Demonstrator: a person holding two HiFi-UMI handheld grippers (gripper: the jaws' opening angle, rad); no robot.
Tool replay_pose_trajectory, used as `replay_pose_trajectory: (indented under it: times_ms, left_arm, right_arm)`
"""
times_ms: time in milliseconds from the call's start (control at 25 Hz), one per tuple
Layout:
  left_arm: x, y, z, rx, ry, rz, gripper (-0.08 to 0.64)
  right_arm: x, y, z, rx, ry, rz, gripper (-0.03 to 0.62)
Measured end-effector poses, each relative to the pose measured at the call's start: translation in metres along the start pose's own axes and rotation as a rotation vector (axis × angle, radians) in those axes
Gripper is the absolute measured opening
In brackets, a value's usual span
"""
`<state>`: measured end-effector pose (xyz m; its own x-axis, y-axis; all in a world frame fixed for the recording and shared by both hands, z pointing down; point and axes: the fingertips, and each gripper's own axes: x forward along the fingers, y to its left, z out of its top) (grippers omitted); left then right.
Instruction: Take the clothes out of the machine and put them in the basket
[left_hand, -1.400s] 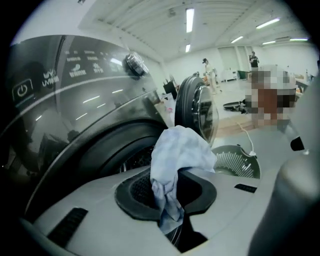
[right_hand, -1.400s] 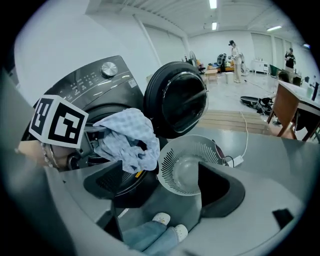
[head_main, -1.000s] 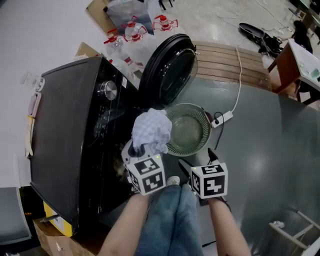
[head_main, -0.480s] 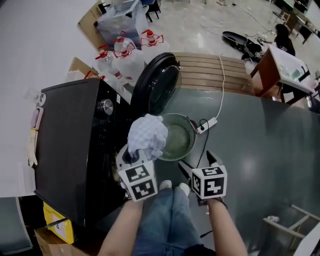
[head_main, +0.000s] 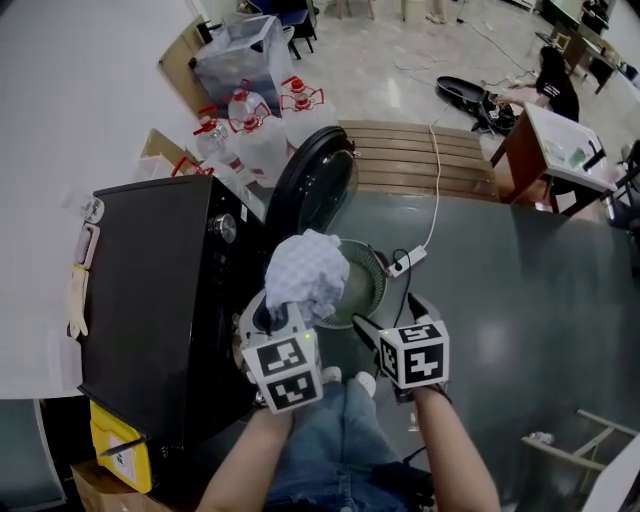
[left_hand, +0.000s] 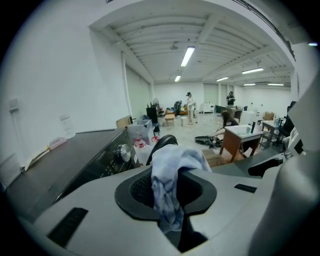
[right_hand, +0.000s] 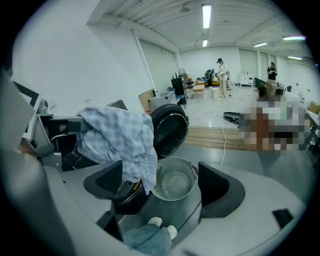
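Observation:
A crumpled pale blue checked cloth (head_main: 305, 275) hangs from my left gripper (head_main: 272, 308), which is shut on it. It is held above the floor, over the left rim of the round grey-green basket (head_main: 368, 290). In the left gripper view the cloth (left_hand: 170, 172) bulges up between the closed pads. My right gripper (head_main: 392, 316) is open and holds nothing, just right of the left one. Between its jaws in the right gripper view I see the basket (right_hand: 175, 181), with the cloth (right_hand: 120, 137) hanging over its left side. The black washing machine (head_main: 150, 290) stands at the left with its round door (head_main: 318, 188) swung open.
A white power strip (head_main: 405, 262) and its cable lie on the grey floor beside the basket. Water jugs (head_main: 262, 135) stand behind the machine, beside a low wooden pallet (head_main: 420, 160). The person's legs and shoes (head_main: 345, 378) are right below the grippers.
Both grippers have risen, the left one carrying the cloth up and slightly toward the basket. The right gripper stays open.

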<state>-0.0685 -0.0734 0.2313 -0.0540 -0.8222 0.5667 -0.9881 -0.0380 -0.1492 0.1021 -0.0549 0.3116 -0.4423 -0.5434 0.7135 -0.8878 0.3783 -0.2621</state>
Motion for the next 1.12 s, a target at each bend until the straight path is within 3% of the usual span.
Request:
replay_pose_trajectory:
  times_ms: [680,840,1120]
  left_arm:
    - [-0.018,0.009,0.100,-0.063,-0.155,-0.031,0.067]
    - [-0.015,0.005,0.104,-0.057,-0.166,-0.052,0.066]
    - [0.021,-0.012,0.080,-0.007,-0.133,-0.122,0.067]
  right_arm:
    - [-0.049,0.012,0.084,-0.057,-0.139,0.001,0.474]
    - [-0.052,0.005,0.094,-0.050,-0.167,-0.016,0.474]
    - [-0.033,-0.005,0.089,-0.047,-0.150,-0.030,0.474]
